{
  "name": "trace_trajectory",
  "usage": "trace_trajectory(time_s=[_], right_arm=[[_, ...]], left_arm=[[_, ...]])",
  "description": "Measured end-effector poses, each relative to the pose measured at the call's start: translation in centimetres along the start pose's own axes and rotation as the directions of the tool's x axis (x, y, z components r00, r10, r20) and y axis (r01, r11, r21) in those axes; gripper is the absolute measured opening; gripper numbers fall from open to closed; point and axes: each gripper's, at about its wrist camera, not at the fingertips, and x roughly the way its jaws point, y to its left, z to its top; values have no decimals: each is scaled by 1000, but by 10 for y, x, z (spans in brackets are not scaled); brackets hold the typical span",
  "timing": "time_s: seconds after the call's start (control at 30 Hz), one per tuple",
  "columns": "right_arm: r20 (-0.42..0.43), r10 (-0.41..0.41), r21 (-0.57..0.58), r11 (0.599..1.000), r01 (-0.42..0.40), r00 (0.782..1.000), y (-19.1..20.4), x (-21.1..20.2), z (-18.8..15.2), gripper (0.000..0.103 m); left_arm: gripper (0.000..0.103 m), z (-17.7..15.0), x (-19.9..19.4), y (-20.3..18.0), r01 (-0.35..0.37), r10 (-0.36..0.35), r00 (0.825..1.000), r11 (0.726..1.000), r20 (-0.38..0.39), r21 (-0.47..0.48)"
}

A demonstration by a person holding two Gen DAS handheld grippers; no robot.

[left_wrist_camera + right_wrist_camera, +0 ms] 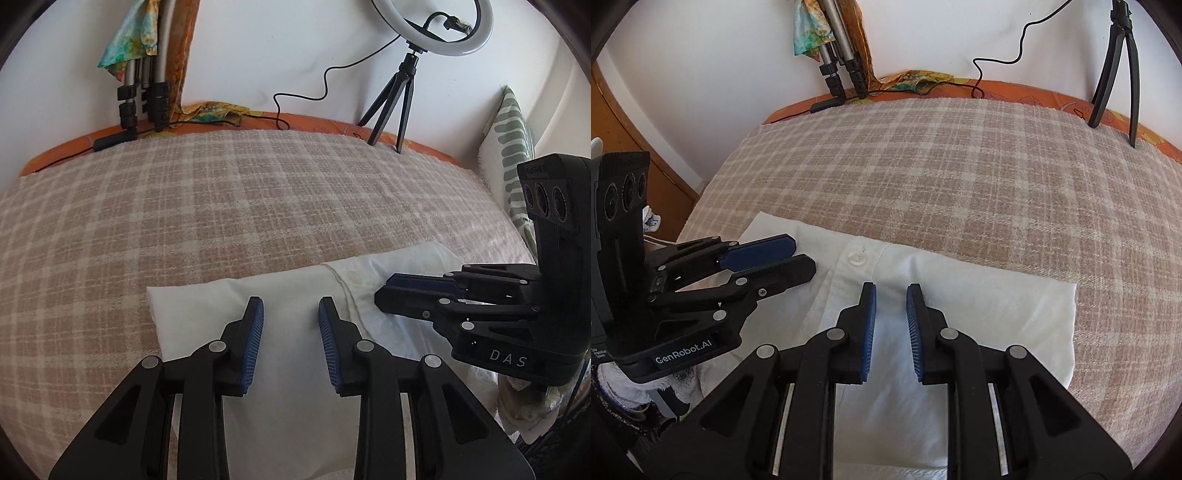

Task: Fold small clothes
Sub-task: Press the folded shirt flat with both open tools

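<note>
A white garment (291,295) with a button (857,257) lies folded flat on the checked bed cover, near its front edge. My left gripper (291,306) hovers over the garment's left part with its jaws apart and nothing between them. My right gripper (891,295) hovers over the garment's middle, jaws a little apart and empty. Each gripper shows in the other's view: the right one (384,291) at the right, the left one (803,254) at the left, both just above the cloth.
The pink and white checked cover (240,206) spreads across the bed. A ring light on a black tripod (399,107) and a second tripod with colourful cloth (147,92) stand at the far edge by the wall. A green patterned pillow (513,147) lies right.
</note>
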Motion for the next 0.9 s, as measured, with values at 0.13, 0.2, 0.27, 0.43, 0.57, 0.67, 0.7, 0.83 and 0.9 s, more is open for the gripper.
trace_trajectory(time_s=[0.13,0.2,0.27,0.43,0.57,0.67,0.7,0.83,0.9], right_arm=[[-4,-52,-61,997,52,999,8,12,-7,18],[-10,-50,-53,997,50,999,8,8,-5,18],[7,13,-6,1000,-13,1000,-1,-4,0,18],[70,58,127,990,-66,996,-40,-26,5,23],[48,41,216,975,-51,998,-69,-19,-1,24],[36,-3,243,970,-6,999,-81,-23,-4,24],[36,-30,239,971,21,999,-84,-27,-5,24],[39,-56,245,969,45,998,-91,-48,-14,35],[44,-77,234,970,65,996,-89,-60,-22,49]], left_arm=[[29,-6,3,2,4,-4,1000,1000,-9,25],[29,-4,-4,6,13,-13,1000,1000,-4,1],[29,-1,-15,15,21,-20,999,999,34,-28],[29,-2,-18,48,5,0,999,993,40,-115],[29,-3,-12,68,-63,67,998,986,18,-154],[29,-2,-20,82,-55,62,998,977,29,-207],[29,-2,-25,85,-44,54,998,974,39,-221],[41,-5,-48,92,6,12,998,965,68,-263],[45,-10,-59,97,51,-30,997,951,74,-306]])
